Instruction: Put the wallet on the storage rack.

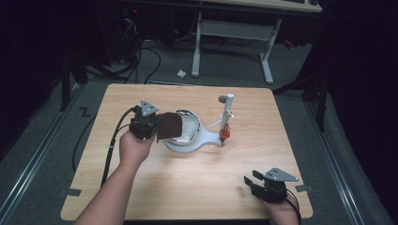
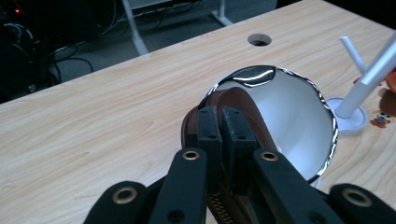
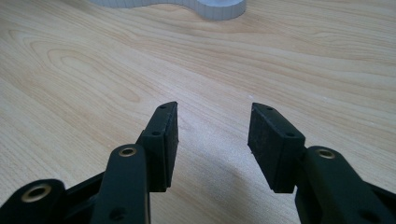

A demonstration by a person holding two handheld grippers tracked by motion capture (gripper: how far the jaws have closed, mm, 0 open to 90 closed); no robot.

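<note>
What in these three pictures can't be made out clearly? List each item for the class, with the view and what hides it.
- Brown cloth: left gripper view, its lower part hidden behind the left gripper, which is shut on it; what it is made of is unclear.
- Metal bowl: high view, left side covered by the cloth.
- Orange item on the white stand: high view, too small to identify.
- White base: right gripper view, cut off by the top edge.

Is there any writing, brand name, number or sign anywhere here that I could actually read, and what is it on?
None can be read.
Small cartoon sticker or charm beside the white stand: a picture, too small and blurred to show any letters.
Shiny metal bowl, brown cloth, wooden table and both hand-held grippers, left and right: no lettering visible.
</note>
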